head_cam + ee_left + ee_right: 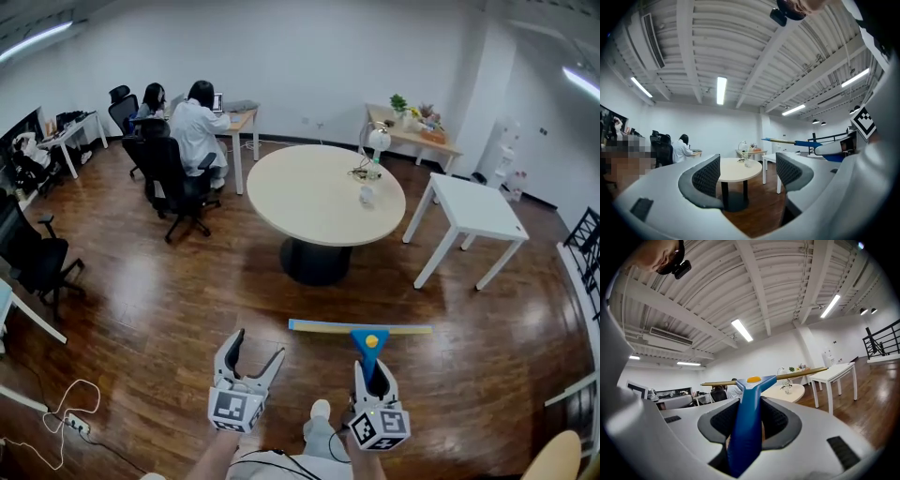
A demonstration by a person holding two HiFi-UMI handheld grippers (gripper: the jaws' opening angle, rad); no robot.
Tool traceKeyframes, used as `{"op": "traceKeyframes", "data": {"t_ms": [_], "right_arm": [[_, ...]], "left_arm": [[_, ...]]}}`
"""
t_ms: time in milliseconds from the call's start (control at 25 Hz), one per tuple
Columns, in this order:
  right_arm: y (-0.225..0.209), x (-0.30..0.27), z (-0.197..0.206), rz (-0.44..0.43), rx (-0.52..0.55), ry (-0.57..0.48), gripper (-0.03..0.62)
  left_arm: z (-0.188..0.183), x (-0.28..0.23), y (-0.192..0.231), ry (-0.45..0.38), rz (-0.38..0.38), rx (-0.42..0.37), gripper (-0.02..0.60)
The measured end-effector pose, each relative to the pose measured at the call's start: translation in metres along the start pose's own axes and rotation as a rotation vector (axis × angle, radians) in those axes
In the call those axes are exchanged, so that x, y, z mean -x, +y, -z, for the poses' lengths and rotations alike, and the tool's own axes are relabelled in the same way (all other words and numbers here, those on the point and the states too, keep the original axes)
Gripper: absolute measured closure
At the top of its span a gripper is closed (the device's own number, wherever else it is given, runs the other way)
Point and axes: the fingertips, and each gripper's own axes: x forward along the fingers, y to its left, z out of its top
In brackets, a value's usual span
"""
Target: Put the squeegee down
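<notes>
Broad, glossy wood floor, bare from the grippers up to the round table's pedestal, with the widest open stretch ahead and to the left. Round cream table mid-room, top mostly bare, with a white lamp and a few small items near its far right edge. White rectangular table just right of it, with a narrow lane of floor between the two rims. Wooden desk beyond the round table's left edge, with two seated people and black office chairs crowding that corner. Another black chair at the left border. Low side table with plants against the far wall. Black railing closing off the right edge. Left gripper held level at lower centre of the head view, jaws spread wide, nothing between the pads. Right gripper beside it, also level, jaws clamped tight on the blue handle of the squeegee. Squeegee up in the air over bare floor, long yellowish blade crosswise and level ahead of both grippers, well short of the pedestal, its left end reaching across in front of the left gripper. White cable looped on the floor near the lower left corner, well apart from both grippers.
</notes>
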Motion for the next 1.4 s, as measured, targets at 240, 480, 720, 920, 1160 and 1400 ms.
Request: {"op": "traceKeyframes", "data": {"t_ms": [240, 480, 720, 920, 1160, 1400], "right_arm": [[-0.060, -0.106, -0.047, -0.076, 0.002, -0.041, 0.437], [-0.123, -0.169, -0.072, -0.123, 0.013, -0.014, 0.437], [-0.148, -0.222, -0.050, -0.158, -0.042, 0.066, 0.437], [-0.140, -0.276, -0.037, -0.198, -0.043, 0.093, 0.437], [-0.149, -0.358, -0.043, -0.173, -0.016, 0.093, 0.437], [-0.140, -0.461, -0.069, -0.131, 0.022, 0.087, 0.436]], "left_arm": [[-0.019, -0.114, 0.002, -0.047, -0.029, -0.097, 0.218], [-0.034, -0.204, -0.024, -0.050, -0.044, -0.133, 0.218], [-0.024, -0.242, -0.021, -0.013, -0.101, -0.070, 0.218], [0.002, -0.269, 0.032, 0.017, -0.157, -0.099, 0.218], [0.021, -0.356, 0.081, 0.019, -0.131, -0.029, 0.218], [0.009, -0.456, 0.159, -0.047, -0.064, -0.039, 0.218]]}}
